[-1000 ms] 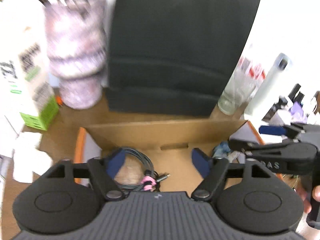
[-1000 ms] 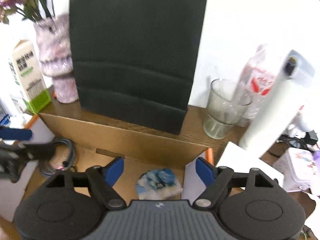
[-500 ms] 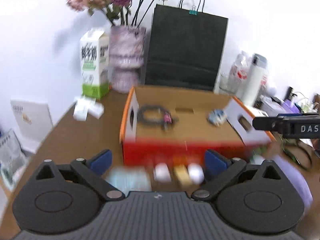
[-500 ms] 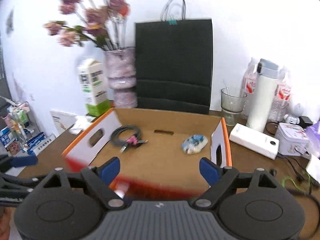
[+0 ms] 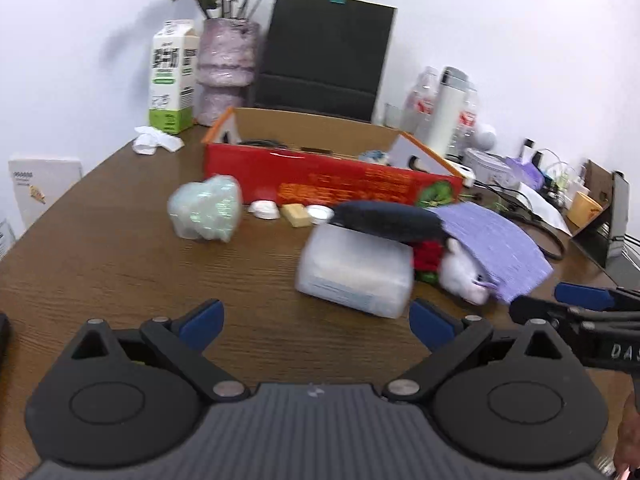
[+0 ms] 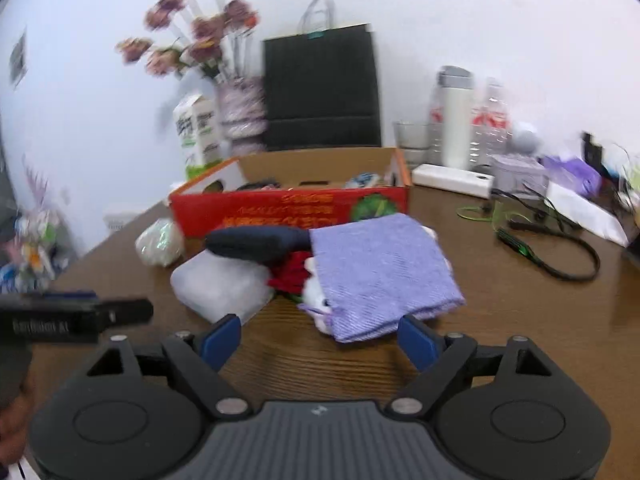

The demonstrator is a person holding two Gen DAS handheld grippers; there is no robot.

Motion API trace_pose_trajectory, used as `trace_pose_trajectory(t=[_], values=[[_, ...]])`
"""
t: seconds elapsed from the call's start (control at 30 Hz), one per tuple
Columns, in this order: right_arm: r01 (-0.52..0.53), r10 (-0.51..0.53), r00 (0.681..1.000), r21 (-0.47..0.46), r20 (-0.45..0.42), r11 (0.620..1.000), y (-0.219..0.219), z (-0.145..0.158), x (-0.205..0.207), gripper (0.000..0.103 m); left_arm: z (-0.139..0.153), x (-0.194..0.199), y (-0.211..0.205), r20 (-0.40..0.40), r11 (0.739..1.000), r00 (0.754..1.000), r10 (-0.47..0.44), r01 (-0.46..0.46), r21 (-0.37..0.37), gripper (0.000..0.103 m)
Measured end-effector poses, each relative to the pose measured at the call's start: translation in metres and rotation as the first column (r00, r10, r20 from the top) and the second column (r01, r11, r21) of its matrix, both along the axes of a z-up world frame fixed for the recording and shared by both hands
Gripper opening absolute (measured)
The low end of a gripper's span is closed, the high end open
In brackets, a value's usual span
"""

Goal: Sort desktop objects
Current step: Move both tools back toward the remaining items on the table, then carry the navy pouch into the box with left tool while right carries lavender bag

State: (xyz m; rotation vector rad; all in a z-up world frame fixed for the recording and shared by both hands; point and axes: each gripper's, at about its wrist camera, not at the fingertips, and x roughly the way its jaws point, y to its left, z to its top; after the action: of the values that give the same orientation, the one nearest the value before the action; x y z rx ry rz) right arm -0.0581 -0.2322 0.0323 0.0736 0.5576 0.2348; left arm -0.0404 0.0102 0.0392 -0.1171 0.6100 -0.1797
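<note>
An open red cardboard box [image 5: 328, 180] [image 6: 288, 208] stands mid-table with a coiled cable [image 5: 260, 143] and a blue-white packet [image 5: 374, 156] [image 6: 362, 179] inside. In front of it lie a crumpled clear bag [image 5: 206, 212] and a translucent plastic pack [image 5: 352, 268] [image 6: 220, 284]. A dark oblong object [image 5: 384, 220] rests across the pack, and a purple cloth [image 6: 380, 268] partly covers a white plush toy [image 5: 460, 268]. My left gripper [image 5: 316, 318] is open and empty just short of the pack. My right gripper [image 6: 320, 336] is open and empty at the cloth's near edge.
Small items, a tan block [image 5: 296, 215] among them, lie against the box front. Behind the box are a milk carton [image 5: 172, 80], a vase [image 5: 226, 68] and a black paper bag [image 5: 324, 52]. A flask [image 6: 454, 120], a glass [image 6: 412, 140] and cables [image 6: 560, 248] crowd the right.
Both grippers have pulled back from over the box to the near side of the table. The cable and packet stay in the box. The left jaws now stand wider.
</note>
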Motion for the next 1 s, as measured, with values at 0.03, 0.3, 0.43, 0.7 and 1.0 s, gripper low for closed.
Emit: trace_pose_trajectory(t=[0.03, 0.3, 0.43, 0.7, 1.0], values=[[-0.007, 0.007, 1.0, 0.018, -0.011, 1.0, -0.002, -0.003, 0.0, 0.085, -0.003, 0.0, -0.005, -0.003, 1.0, 1.0, -0.018, 0.018, -0.005, 0.101], [-0.048, 0.05, 0.998, -0.043, 0.038, 0.998, 0.001, -0.004, -0.006, 0.085, -0.009, -0.016, -0.024, 0.039, 0.999, 0.999, 0.01, -0.011, 0.043, 0.101], [-0.051, 0.051, 0.999, -0.058, 0.001, 0.997, 0.002, -0.011, 0.024, 0.082, -0.005, -0.01, -0.028, 0.039, 0.996, 0.999, -0.017, 0.013, 0.093, 0.101], [-0.004, 0.003, 1.0, -0.109, -0.01, 0.994, -0.015, 0.008, 0.098, 0.081, 0.003, 0.03, -0.03, 0.047, 0.997, 0.998, -0.043, 0.04, 0.067, 0.101], [-0.016, 0.015, 1.0, -0.111, -0.009, 0.994, -0.029, -0.001, 0.127, 0.012, 0.008, 0.103, -0.038, 0.006, 0.994, 0.994, -0.11, 0.11, -0.019, 0.103]])
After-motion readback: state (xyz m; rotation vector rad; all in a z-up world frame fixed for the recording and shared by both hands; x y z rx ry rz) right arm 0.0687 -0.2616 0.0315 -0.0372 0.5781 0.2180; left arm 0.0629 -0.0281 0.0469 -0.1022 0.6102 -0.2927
